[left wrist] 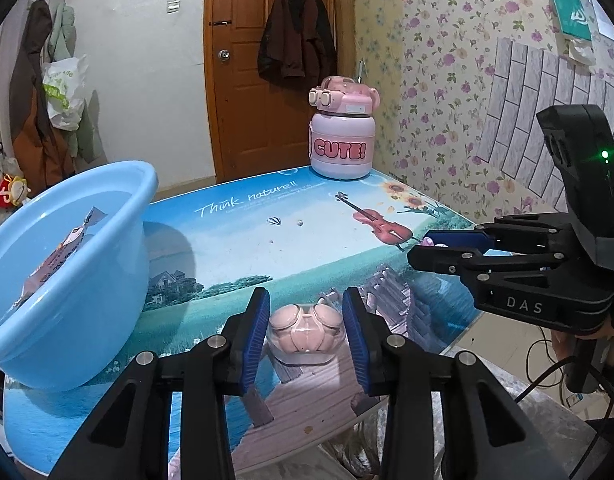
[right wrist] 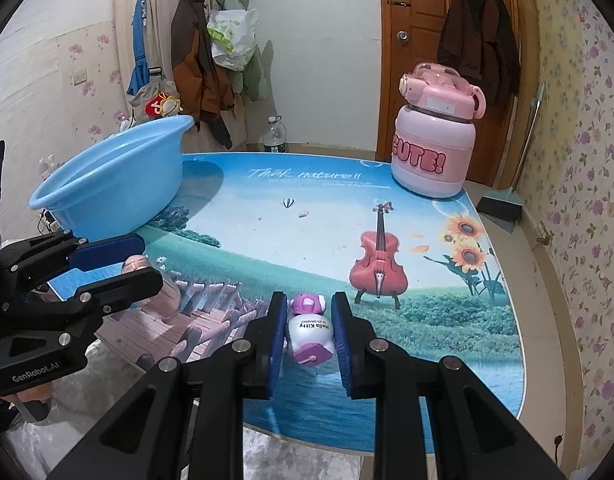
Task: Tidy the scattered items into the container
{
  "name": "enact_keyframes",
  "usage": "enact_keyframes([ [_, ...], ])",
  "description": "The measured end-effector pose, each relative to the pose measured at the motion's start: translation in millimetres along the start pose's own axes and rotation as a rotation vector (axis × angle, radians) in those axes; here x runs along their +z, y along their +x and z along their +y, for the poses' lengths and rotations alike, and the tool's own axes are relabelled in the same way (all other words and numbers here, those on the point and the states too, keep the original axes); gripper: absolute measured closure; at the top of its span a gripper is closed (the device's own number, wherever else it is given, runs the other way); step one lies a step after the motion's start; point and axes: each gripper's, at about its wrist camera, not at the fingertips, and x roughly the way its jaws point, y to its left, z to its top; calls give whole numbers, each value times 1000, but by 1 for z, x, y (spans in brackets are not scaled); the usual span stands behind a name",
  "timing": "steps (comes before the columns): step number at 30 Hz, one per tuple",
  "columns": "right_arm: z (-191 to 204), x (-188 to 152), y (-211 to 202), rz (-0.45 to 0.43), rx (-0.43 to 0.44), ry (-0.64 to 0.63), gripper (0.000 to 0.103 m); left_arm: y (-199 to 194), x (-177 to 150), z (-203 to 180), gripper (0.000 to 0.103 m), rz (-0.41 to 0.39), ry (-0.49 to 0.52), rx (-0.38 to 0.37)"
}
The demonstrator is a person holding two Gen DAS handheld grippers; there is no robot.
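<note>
Straddling a pink earbud case [left wrist: 305,336] at the lower centre of the left wrist view, the left gripper [left wrist: 306,334] has its blue pads against the case's two sides, so its jaws are clamped on the case; the case sits low on the desk [left wrist: 235,248], over the printed wooden pier; no earlier picture is at hand to compare. At the left of that same view a light blue basin [left wrist: 67,280] stands on the desk's edge, and a flat printed packet [left wrist: 63,252] leans against its inner wall; a pink jug [left wrist: 342,136] lettered "CUTE!" stands upright at the desk's far edge, upper centre; the right gripper [left wrist: 447,248] reaches in from the right edge, with something pale and pink just visible between its fingers.

From the right wrist view, the right gripper [right wrist: 309,330] sits at the lower centre with its jaws clamped on a small white and purple Hello Kitty figure [right wrist: 309,330]; the figure lies on its side on the desk [right wrist: 307,220], head pointing away from the camera; the left gripper [right wrist: 139,268] shows at the left edge, closed around the pink earbud case [right wrist: 163,292]; the basin [right wrist: 115,188] is at the upper left and the pink jug [right wrist: 435,152] at the upper right; a brown wooden door [right wrist: 419,40] stands behind it.
</note>
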Motion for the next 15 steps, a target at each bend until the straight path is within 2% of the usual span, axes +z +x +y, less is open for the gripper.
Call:
enact_keyframes([
  [2, 0, 0, 0, 3, 2, 0, 79, 0, 0, -1, 67, 0, 2, 3],
  [4, 0, 0, 1, 3, 3, 0, 79, 1, 0, -1, 59, 5, 2, 6],
  [6, 1, 0, 1, 3, 4, 0, 79, 2, -1, -1, 54, 10, 3, 6],
  [15, 0, -1, 2, 6, 7, 3, 79, 10, -7, -3, 55, 40, 7, 7],
])
